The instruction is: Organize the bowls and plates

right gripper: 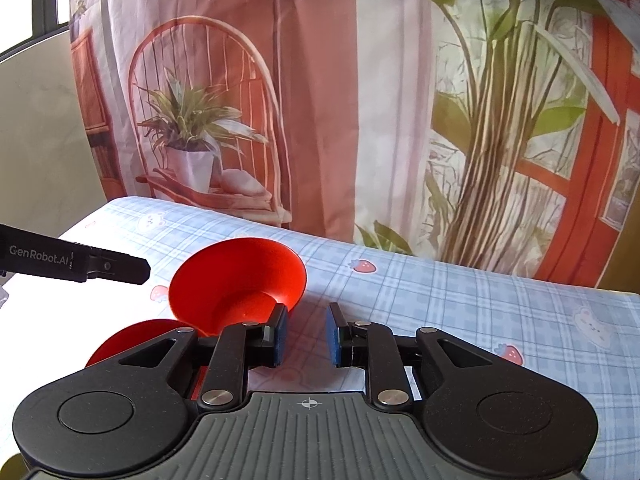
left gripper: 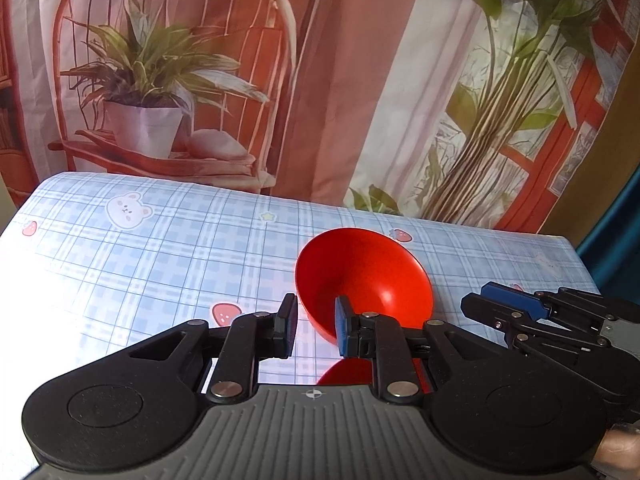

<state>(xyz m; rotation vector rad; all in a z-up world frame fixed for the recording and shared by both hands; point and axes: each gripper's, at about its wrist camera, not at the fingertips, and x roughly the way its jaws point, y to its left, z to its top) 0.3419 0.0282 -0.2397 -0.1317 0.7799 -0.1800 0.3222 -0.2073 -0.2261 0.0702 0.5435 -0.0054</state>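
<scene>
A: Going left to right — where does the left gripper (left gripper: 316, 330) stand?

B: Low over the checked worktop (left gripper: 140, 264), fingers spread with nothing between them. Its right pad (left gripper: 342, 330) sits in front of the near wall of the red bowl (left gripper: 362, 280); whether it touches, I cannot tell.

A: And the bowl?

B: It looks tipped, mouth leaning toward the left. A second red piece (right gripper: 132, 338) — plate or bowl, I can't say — lies just beside it, nearer the cameras.

A: The right gripper (right gripper: 306, 336)?

B: To the bowl's right, fingers apart and empty.

A: How will it handle?

B: Probably light, stiff plastic, glossy and likely slippery. I'd pinch the thin rim, one pad inside, one outside.
</scene>
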